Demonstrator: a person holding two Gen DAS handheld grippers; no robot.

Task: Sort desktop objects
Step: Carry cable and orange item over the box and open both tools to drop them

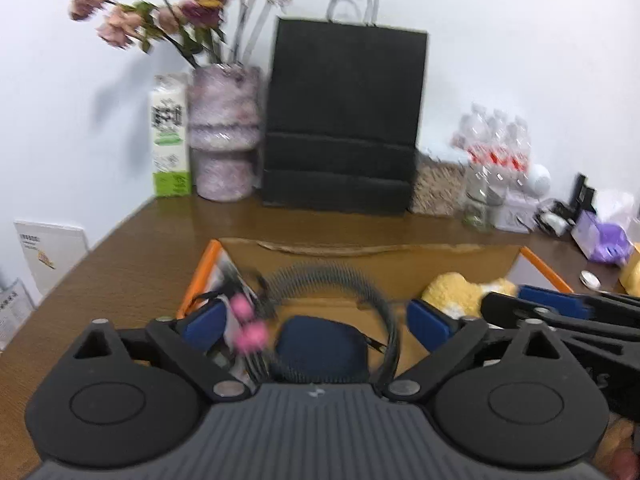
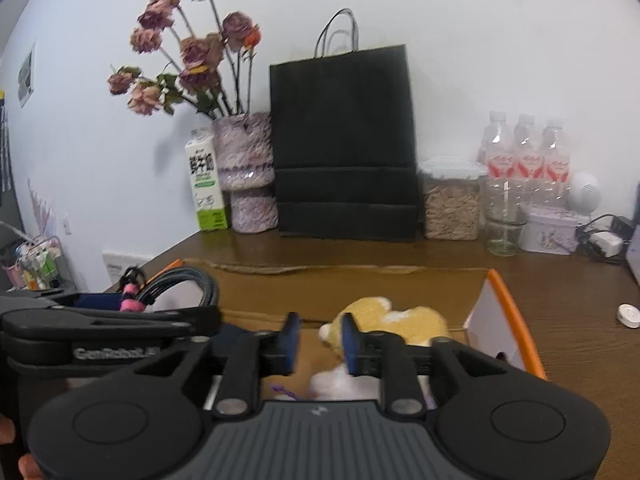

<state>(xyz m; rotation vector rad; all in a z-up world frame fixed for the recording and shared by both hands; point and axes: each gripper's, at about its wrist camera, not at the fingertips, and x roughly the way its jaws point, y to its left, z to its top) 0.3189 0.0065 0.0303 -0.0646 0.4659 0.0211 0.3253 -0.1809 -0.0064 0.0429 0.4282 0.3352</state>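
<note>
One cardboard box (image 2: 360,280) sits on my brown desk (image 2: 560,280), with one yellow plush (image 2: 400,318), a coiled black cable (image 1: 360,280) and a navy pouch (image 1: 320,344) inside. Three water bottles (image 2: 524,152), one black bag (image 2: 344,140) and one flower vase (image 2: 244,168) line the white wall. Both my grippers hover tilted down over the box: left gripper (image 1: 316,324) spread wide, right gripper (image 2: 320,340) partly open, nothing gripped.

In the box (image 2: 516,312), the cable (image 1: 384,312) lies left of the plush toy (image 2: 400,320).
</note>
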